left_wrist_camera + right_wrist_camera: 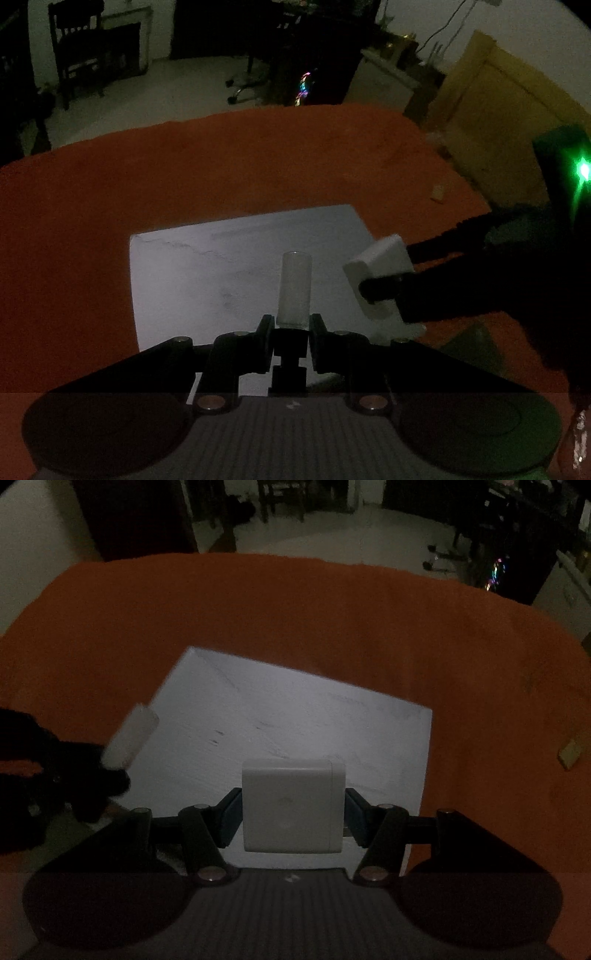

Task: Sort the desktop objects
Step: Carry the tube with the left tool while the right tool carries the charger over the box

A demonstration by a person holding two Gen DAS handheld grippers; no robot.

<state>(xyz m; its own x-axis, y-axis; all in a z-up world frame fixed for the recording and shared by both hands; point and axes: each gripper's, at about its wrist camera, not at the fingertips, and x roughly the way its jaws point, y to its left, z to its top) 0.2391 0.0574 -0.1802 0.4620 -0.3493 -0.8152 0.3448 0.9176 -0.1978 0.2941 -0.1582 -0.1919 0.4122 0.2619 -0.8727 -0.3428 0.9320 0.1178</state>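
Dim room. Left gripper [293, 325] pinches a small frosted tube [295, 288], narrow grip, held over the white sheet [221, 266]. Right gripper [293, 808] clamps a white square charger block [293, 805] at mid width, also above the sheet, on the orange tablecloth [258, 609].

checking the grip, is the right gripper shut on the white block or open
Shut on it: the right gripper has a finger against each side of the white block.

Both fisheye views are dim and grainy, edges bowed and vignetted, the pale square sheet [295, 716] brightest, a green lamp [583, 170] flaring with glare.
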